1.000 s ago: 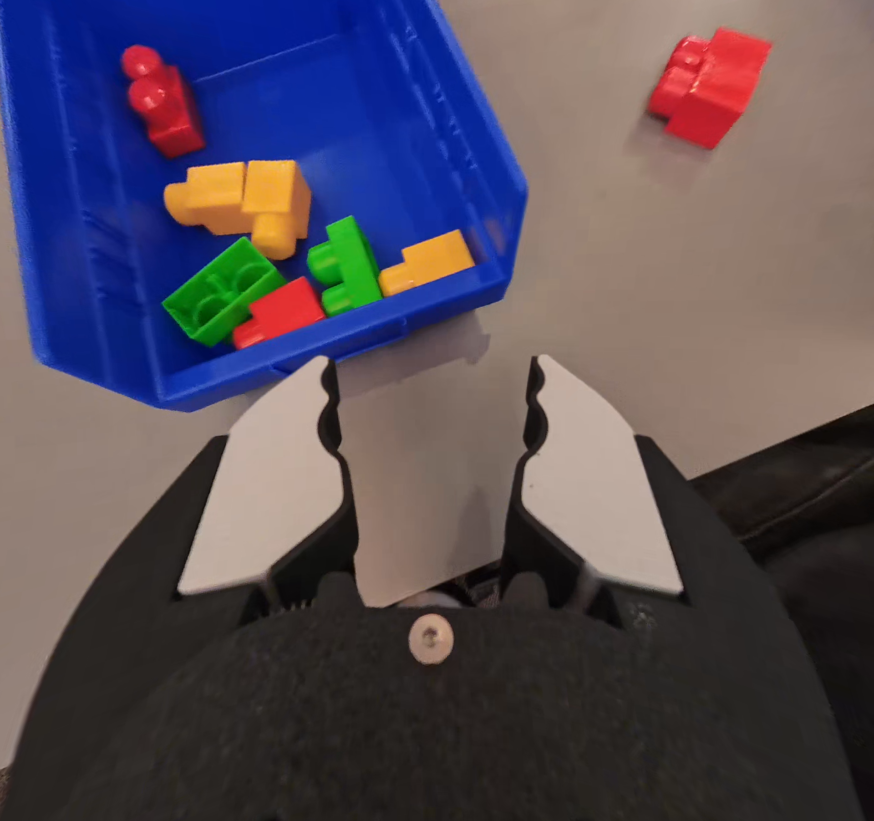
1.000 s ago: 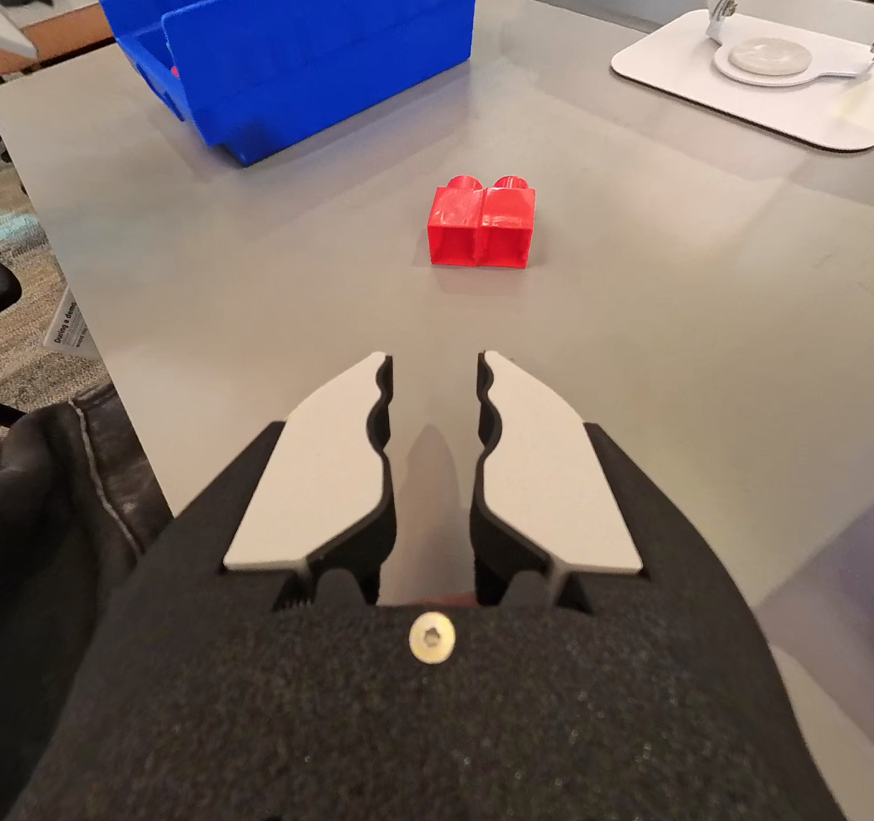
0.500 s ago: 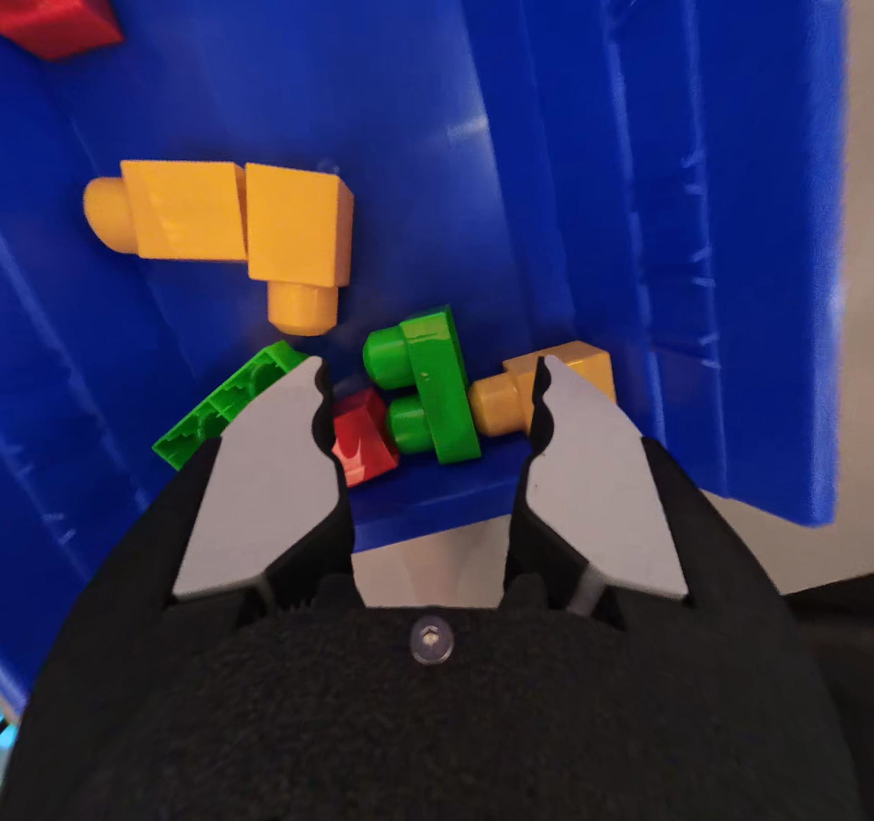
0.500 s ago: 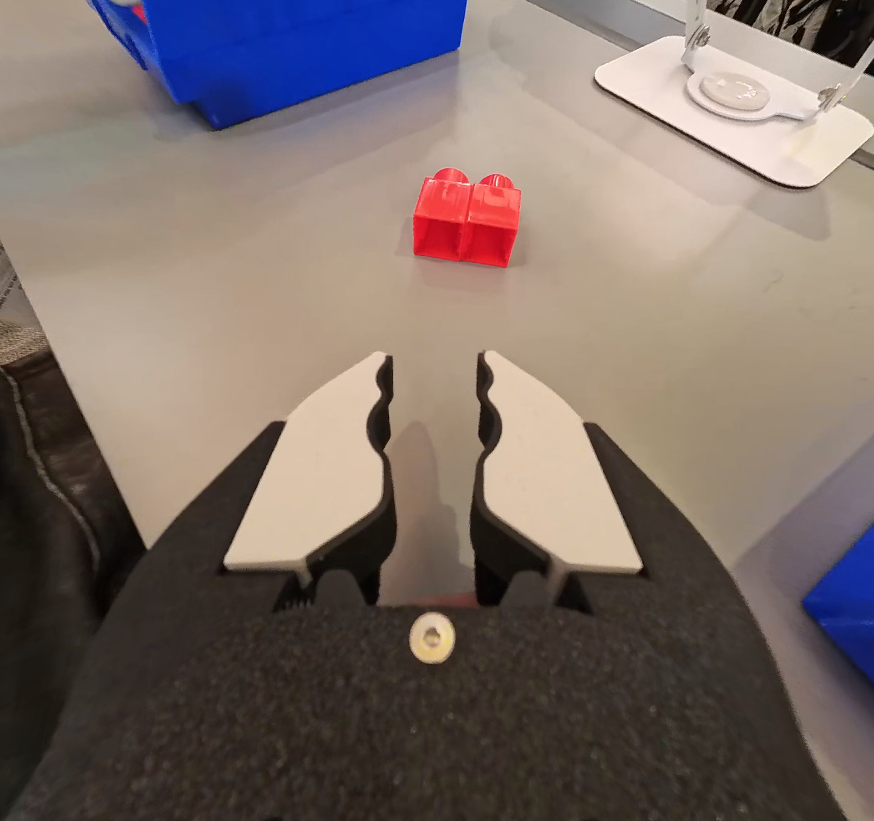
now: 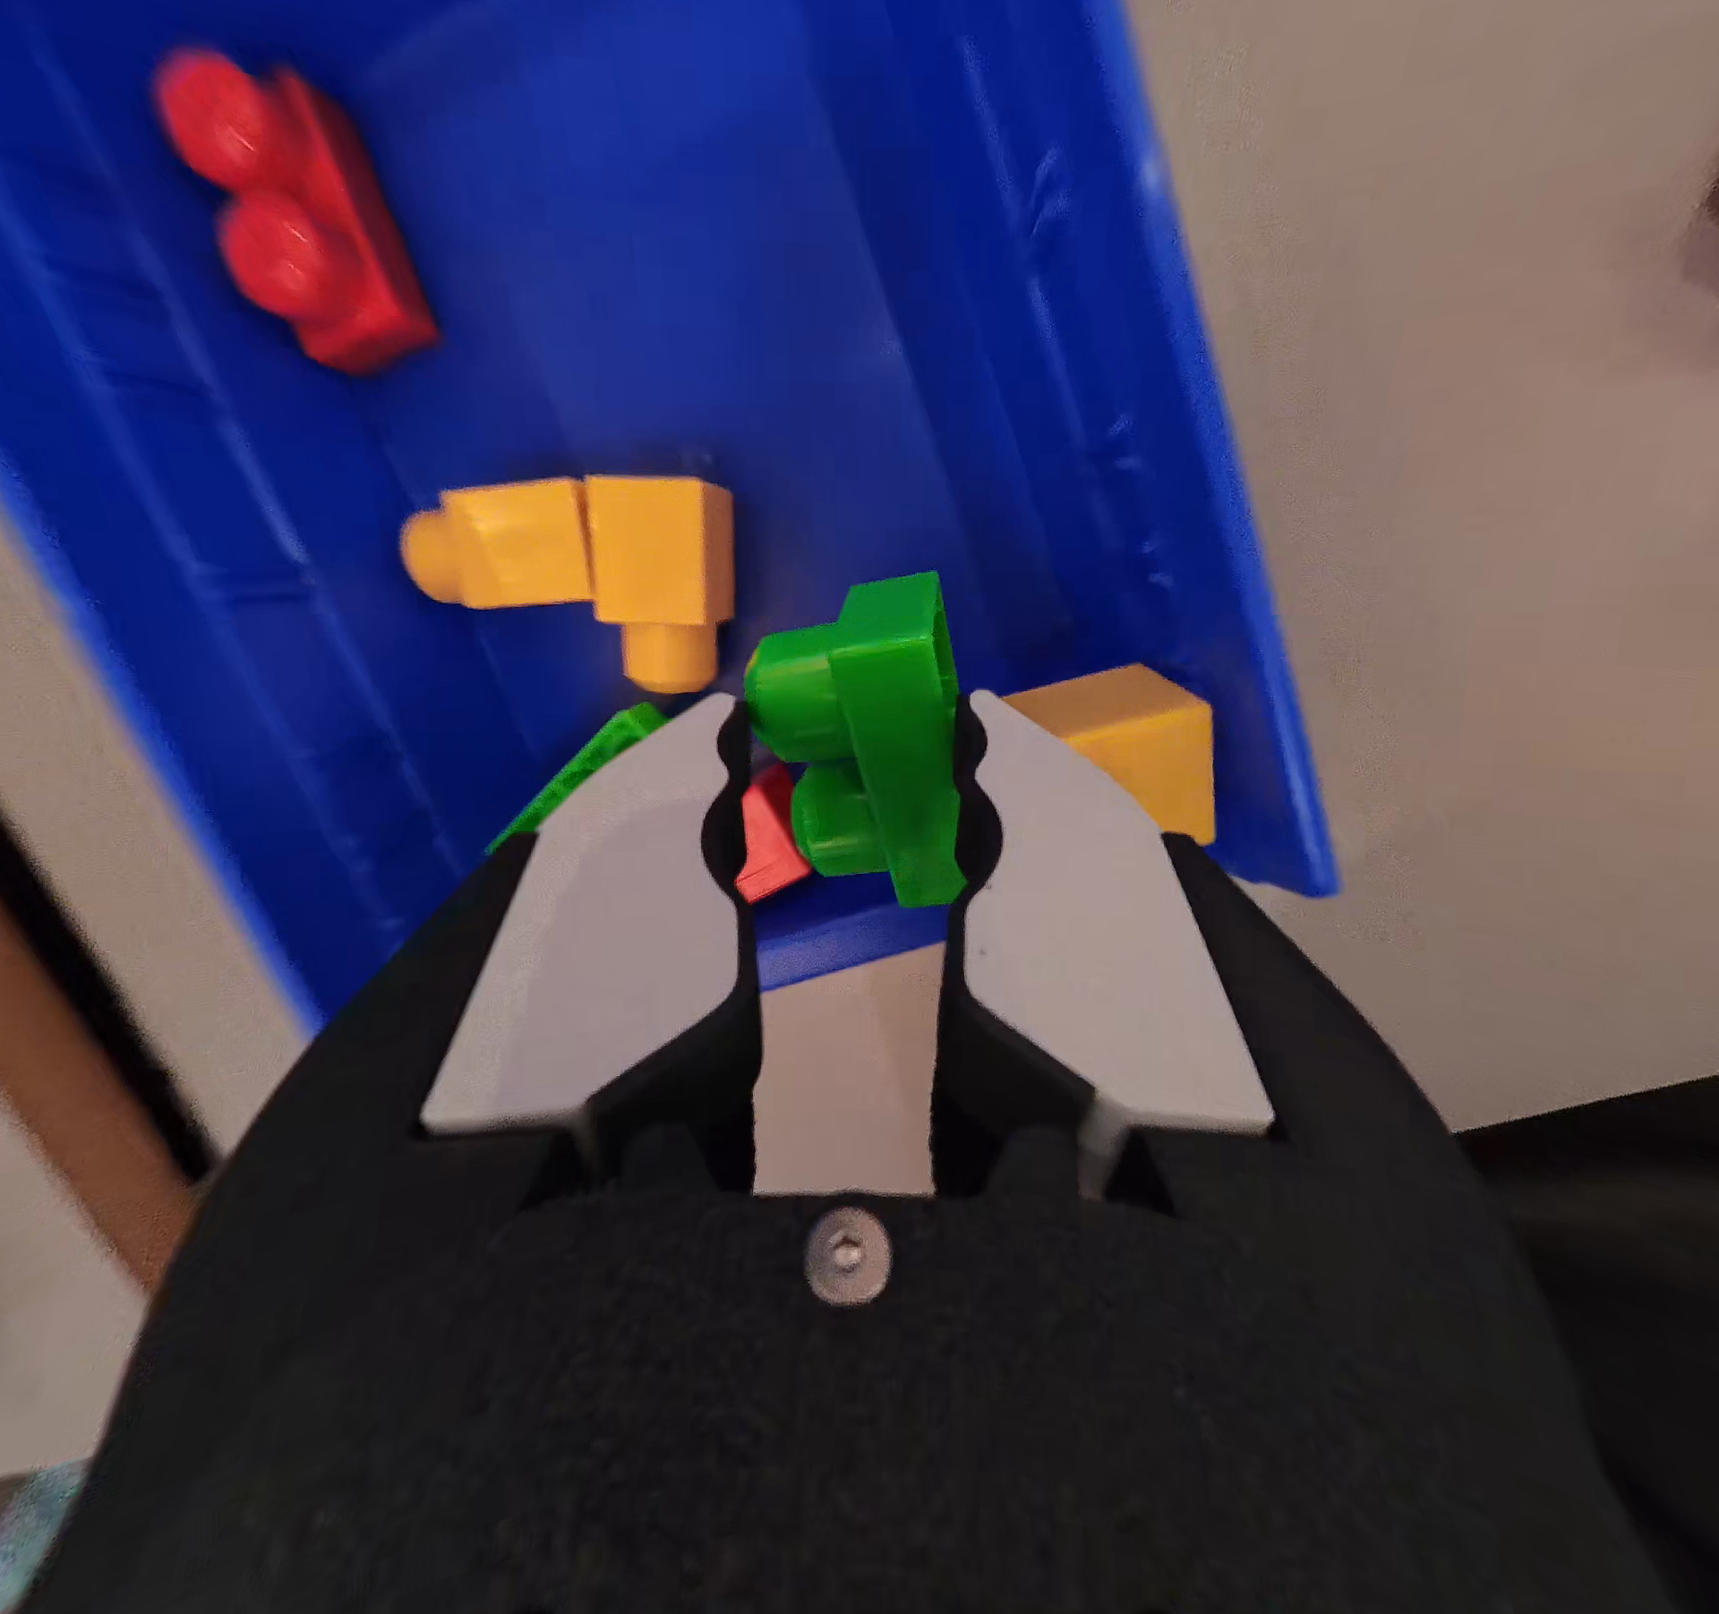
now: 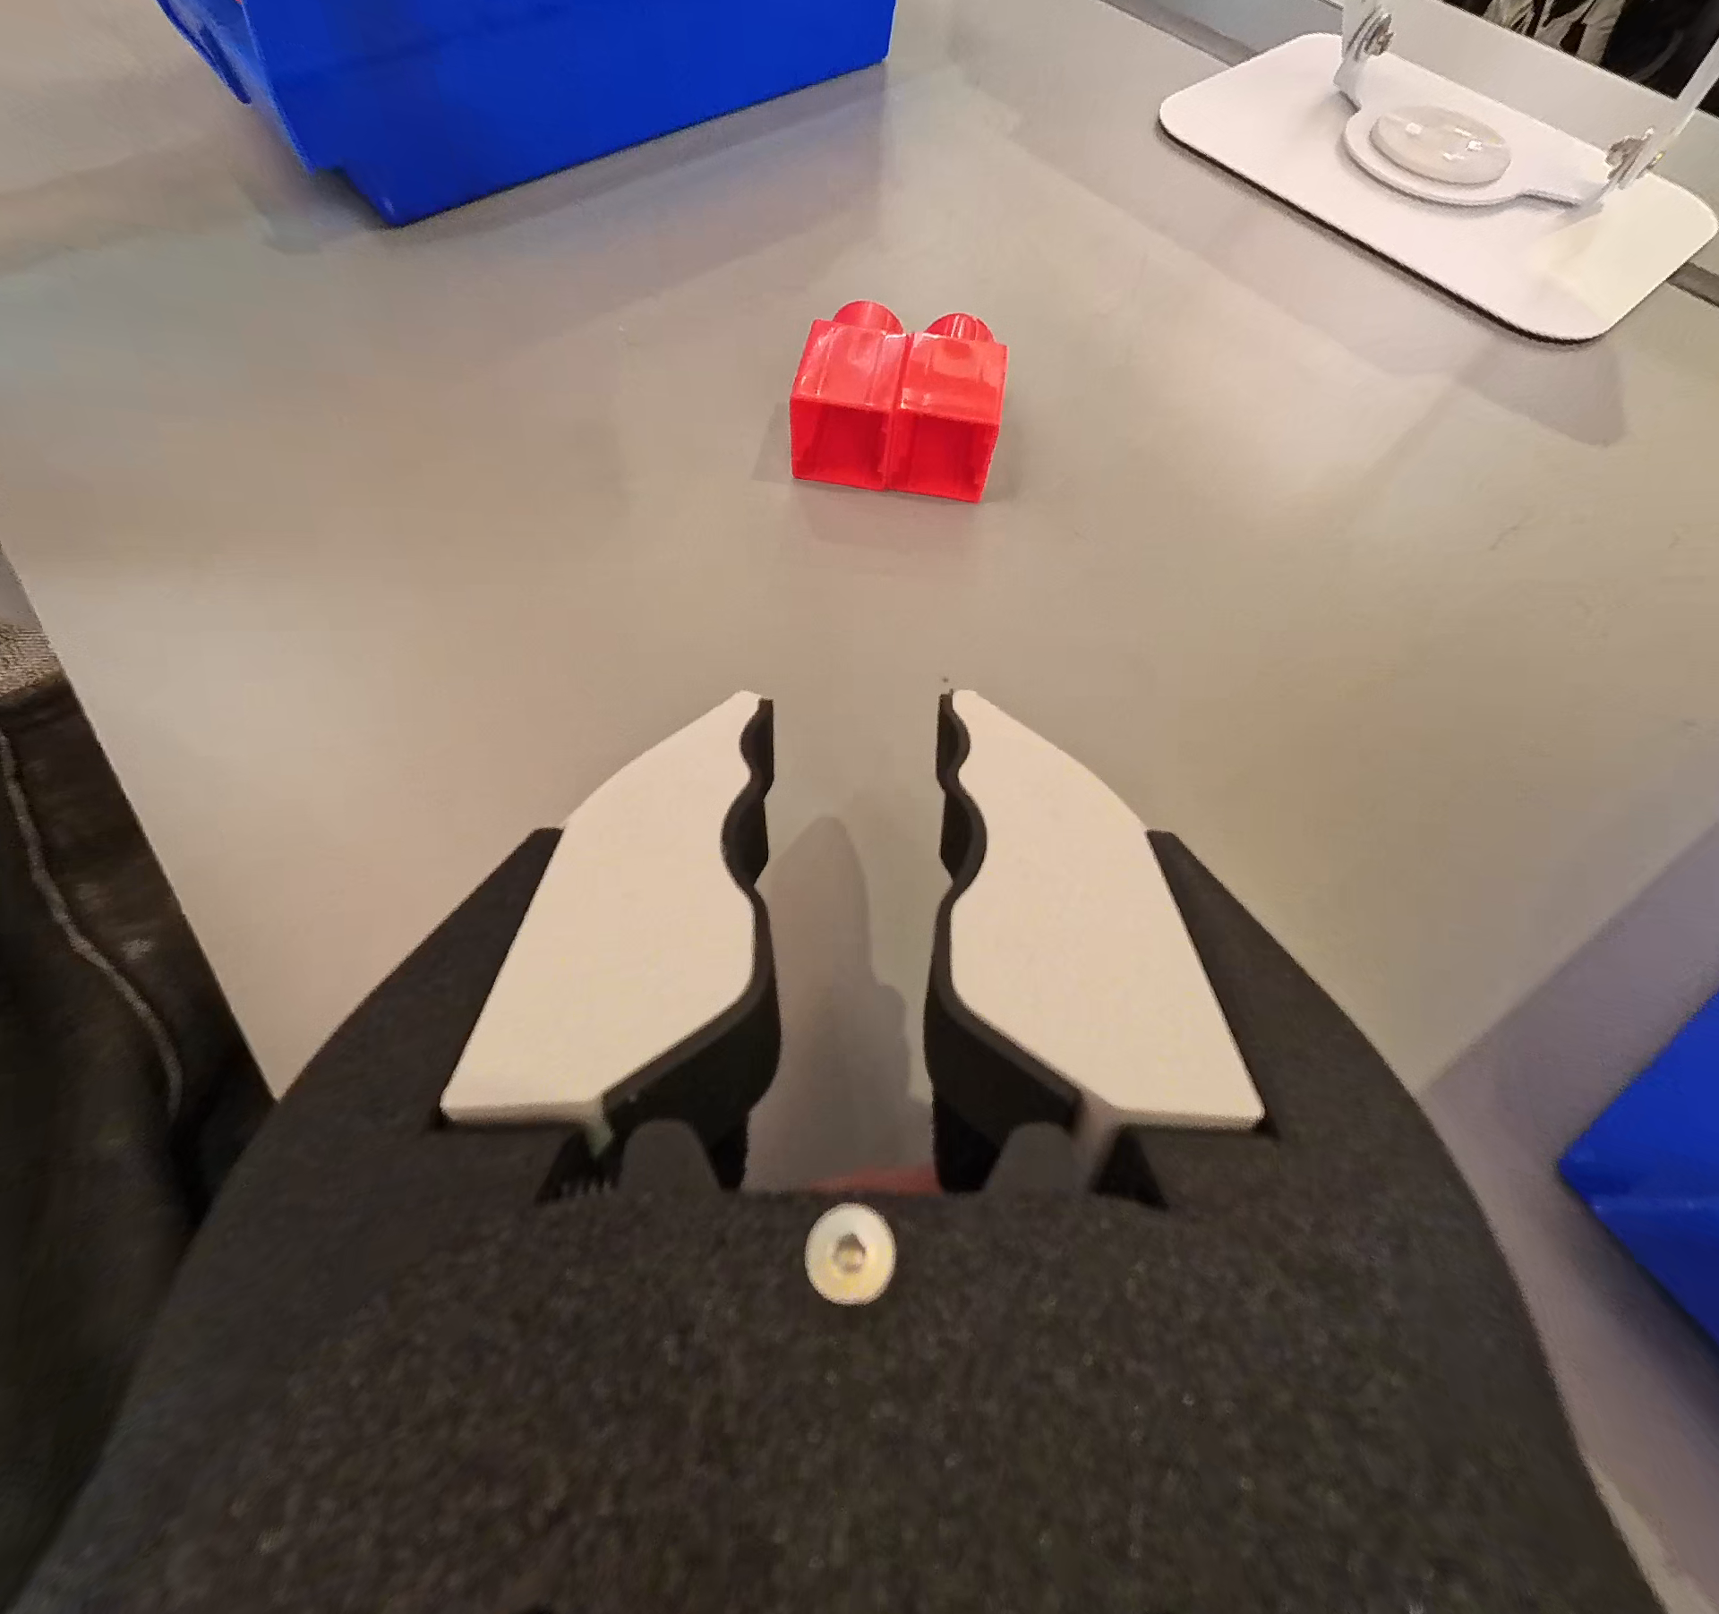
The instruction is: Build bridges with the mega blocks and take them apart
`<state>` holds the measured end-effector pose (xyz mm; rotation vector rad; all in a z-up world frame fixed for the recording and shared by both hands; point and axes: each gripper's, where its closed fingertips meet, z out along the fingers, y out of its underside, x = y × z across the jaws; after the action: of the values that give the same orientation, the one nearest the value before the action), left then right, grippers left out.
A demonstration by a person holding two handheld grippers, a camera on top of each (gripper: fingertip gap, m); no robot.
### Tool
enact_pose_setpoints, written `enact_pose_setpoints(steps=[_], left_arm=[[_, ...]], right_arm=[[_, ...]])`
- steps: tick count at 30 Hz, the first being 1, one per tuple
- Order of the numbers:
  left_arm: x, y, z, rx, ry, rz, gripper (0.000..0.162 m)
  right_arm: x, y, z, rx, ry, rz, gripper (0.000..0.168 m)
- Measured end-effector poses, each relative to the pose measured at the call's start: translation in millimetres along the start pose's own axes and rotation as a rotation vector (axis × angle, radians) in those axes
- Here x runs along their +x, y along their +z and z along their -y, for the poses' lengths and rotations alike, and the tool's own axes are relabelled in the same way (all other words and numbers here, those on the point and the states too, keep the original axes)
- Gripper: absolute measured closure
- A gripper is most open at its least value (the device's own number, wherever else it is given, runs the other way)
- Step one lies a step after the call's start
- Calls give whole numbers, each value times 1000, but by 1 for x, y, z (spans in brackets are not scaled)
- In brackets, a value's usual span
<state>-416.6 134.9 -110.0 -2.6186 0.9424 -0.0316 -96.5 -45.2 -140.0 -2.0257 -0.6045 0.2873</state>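
Note:
In the left wrist view my left gripper is inside the blue bin, shut on a green two-stud block. The left pad meets its studs and the right pad its base. A red block, two joined yellow blocks, another yellow block, a second green block and a small red block lie in the bin. In the right wrist view my right gripper is open and empty above the grey table, with a red two-stud block lying ahead of it.
The blue bin stands at the table's far left in the right wrist view. A white stand on a flat base is at the far right. A blue corner shows at the right edge. Dark cloth lies at the near table edge. The left gripper's tips are roughly 35 cm from the right gripper's.
My left gripper moved into the bin, straddled the green block with jaws wide, then closed on it; the block now sits tilted up between the pads. My right gripper stayed open and drifted slightly.

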Motion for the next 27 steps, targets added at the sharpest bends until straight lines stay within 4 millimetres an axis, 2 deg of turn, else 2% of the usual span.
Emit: enact_pose_setpoints(steps=[2, 4, 7, 9, 11, 12, 15, 18, 20, 23, 25, 27], left_arm=[[0, -25, 14, 42, 46, 62, 121], [4, -37, 17, 15, 106, 90, 121], [4, -23, 7, -72, 147, 88, 121], [-8, -8, 1, -109, 139, 128, 121], [-27, -3, 1, -92, 103, 217, 121], [-33, -3, 0, -82, 93, 238, 121], [-32, -6, 2, -48, 81, 216, 122], [-34, -29, 8, -18, 106, 276, 122], [-14, -51, 26, 62, 153, 234, 122], [58, -71, 60, 152, 305, 19, 122], [98, -62, 78, 121, 415, -30, 122], [120, -35, 92, 40, 519, 2, 122]], right_arm=[[-1, -1, 1, 2, -8, -3, 135], [-2, -1, 1, 1, -20, -9, 135], [-5, -2, 3, 1, -36, -13, 135], [-6, -3, 3, 2, -41, -13, 135], [-7, -3, 3, 2, -44, -11, 135], [-8, -3, 3, -1, -46, -11, 135], [-10, -3, 4, 3, -60, -14, 135], [-10, -3, 4, 0, -66, -15, 135], [-11, -2, 4, -4, -68, -15, 135], [-13, -1, 4, -7, -77, -14, 135], [-15, -1, 3, -10, -82, -12, 135], [-15, -1, 3, -12, -89, -16, 136]])
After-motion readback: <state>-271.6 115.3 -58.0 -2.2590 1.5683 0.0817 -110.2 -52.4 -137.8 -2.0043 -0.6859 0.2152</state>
